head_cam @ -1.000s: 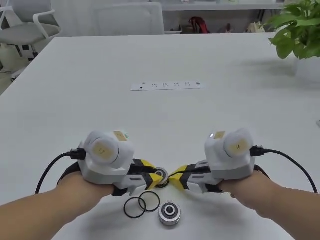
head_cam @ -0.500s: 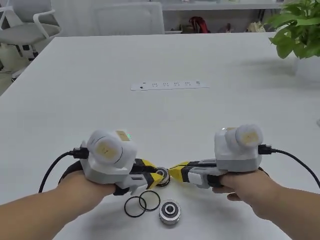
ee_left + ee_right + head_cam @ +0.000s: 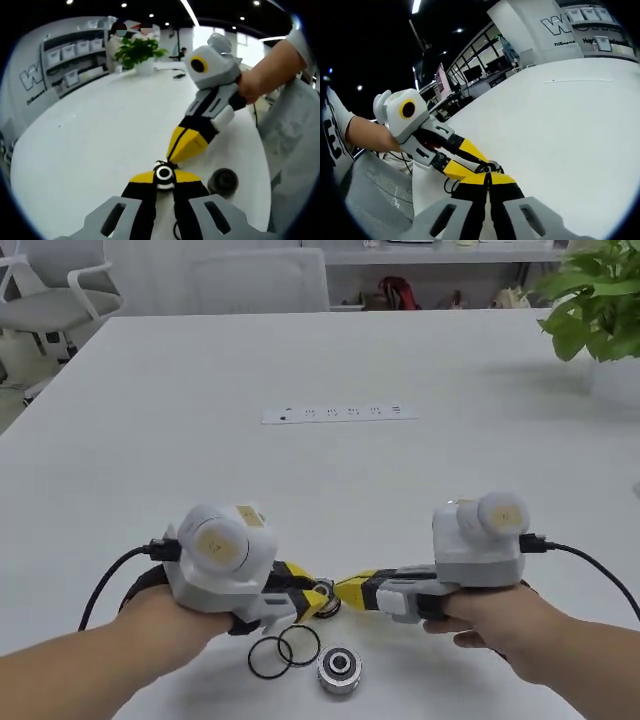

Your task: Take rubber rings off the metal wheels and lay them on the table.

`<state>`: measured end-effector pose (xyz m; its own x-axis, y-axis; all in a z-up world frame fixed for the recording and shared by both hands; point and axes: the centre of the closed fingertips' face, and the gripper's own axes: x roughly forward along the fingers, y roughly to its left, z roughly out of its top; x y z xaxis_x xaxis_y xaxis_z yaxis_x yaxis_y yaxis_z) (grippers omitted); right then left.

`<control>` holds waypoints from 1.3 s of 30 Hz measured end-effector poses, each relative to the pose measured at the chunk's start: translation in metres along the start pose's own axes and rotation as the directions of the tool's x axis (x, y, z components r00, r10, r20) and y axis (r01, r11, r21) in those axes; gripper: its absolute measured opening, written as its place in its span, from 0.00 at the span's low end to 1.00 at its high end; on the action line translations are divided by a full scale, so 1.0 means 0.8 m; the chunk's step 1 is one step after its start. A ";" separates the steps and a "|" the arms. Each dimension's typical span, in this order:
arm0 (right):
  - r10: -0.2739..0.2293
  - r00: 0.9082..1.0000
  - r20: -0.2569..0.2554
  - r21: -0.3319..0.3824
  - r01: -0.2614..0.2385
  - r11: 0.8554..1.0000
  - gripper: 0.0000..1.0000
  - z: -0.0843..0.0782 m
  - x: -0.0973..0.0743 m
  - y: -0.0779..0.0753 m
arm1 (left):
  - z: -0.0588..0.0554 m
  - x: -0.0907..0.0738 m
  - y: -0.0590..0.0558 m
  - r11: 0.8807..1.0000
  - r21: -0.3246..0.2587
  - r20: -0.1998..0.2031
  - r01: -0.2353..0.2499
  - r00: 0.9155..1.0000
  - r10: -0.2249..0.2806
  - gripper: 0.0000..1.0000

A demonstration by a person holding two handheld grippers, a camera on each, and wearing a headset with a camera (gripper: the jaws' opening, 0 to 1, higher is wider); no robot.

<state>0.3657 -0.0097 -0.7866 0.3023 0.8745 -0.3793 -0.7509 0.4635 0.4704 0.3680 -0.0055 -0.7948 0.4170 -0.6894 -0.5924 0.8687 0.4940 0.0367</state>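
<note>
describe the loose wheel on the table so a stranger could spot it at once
On the white table, nearer the person than the facing tips of the left gripper and right gripper, a metal wheel lies flat. It sits right of two black rubber rings, and unlike the other wheel, clamped in the left gripper, nothing holds it.

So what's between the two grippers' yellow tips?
A small metal wheel, clamped in the left gripper; the right gripper reaches it with shut tips. The left gripper view shows it best.
</note>
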 end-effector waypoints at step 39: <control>-0.050 0.988 -0.144 -0.297 0.005 0.955 0.07 -0.028 0.003 -0.014 | 0.001 0.001 0.000 1.000 -0.023 0.013 -0.012 1.000 0.013 0.12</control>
<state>0.3615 -0.0163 -0.8105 0.2519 0.8204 -0.5133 -0.8899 0.4048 0.2104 0.3683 -0.0068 -0.7949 0.4314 -0.6899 -0.5813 0.8571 0.5145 0.0256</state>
